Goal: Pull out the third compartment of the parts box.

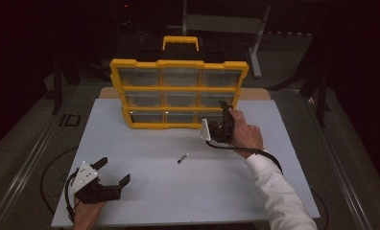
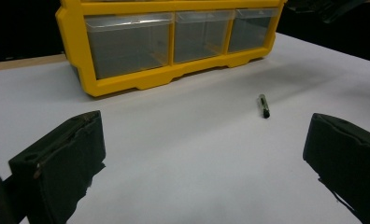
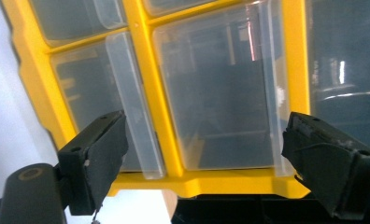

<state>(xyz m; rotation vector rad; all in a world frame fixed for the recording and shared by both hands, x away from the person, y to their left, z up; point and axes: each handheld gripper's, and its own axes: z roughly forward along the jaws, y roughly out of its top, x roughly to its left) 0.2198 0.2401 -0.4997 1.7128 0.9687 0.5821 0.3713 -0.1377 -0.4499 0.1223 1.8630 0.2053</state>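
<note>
While right gripper (image 1: 225,111) gapes at yellow organizer (image 1: 178,91) by desk's far edge, nothing gripped; my left gripper (image 1: 115,171) wide, empty, near corner; pen (image 1: 183,157) mid-desk.

small dark item (image 1: 183,157) too small to identify

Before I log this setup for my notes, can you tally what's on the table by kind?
Yellow drawer organizer: 1
Clear drawers in it: 9
Small dark pen-like item: 1
Handheld grippers, left gripper and right gripper: 2
White table board: 1
Total: 14
</note>
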